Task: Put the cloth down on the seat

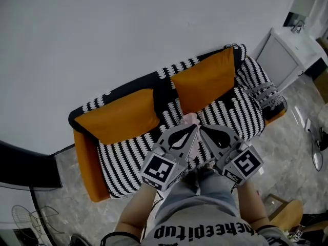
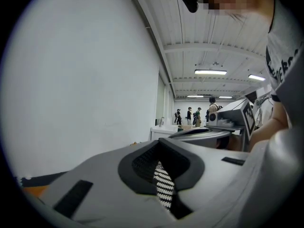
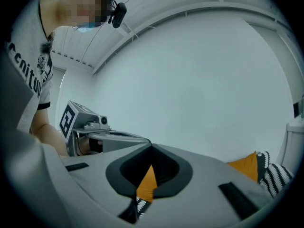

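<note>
Hovering above seat — left claw, right claw, both closed

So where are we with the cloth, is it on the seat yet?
Looks done: a pale cloth lies on the striped seat, just beyond both tips. In hand: nothing; the left gripper and right gripper are shut, with only sofa pattern showing between their jaws. Left: drawing back; whether the tips touch the cloth, I cannot tell.

I hold two: left gripper, right gripper. Before me: one sofa, two orange cushions, one striped pillow, one white cabinet. Far down hall: four people standing.
</note>
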### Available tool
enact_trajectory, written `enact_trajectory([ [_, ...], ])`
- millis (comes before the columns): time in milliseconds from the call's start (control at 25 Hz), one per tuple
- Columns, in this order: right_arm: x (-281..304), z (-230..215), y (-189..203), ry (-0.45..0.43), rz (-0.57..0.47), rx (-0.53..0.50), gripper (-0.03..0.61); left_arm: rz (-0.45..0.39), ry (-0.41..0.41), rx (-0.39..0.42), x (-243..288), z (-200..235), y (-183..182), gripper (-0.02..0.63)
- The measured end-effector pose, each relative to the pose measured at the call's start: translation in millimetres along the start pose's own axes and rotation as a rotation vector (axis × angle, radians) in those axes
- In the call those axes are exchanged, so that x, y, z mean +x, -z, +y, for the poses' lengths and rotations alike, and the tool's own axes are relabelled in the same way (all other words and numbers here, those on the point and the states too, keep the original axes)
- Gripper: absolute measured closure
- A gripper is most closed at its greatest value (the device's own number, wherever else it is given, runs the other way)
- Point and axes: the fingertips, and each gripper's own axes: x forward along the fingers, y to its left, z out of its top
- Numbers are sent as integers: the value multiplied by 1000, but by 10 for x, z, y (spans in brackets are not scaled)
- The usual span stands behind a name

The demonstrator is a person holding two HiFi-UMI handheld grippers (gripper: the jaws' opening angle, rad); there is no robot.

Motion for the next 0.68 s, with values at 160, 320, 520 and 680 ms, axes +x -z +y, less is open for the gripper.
enact_trajectory([
  [160,-11,34,-19,-9,1,-11,584,-8,-4,2,-28,-19,-21,591],
  [320,9,55,-28,-9,2,-15,584,-12,-6,-1,-52,-4,-29,591],
  [520,29,96,-32,-7,-1,-18,584,-14,-12,-6,-102,18,-12,591],
  [680,60,120,-47,-6,-8,-17,585,-19,-15,-7,-151,53,-4,591],
])
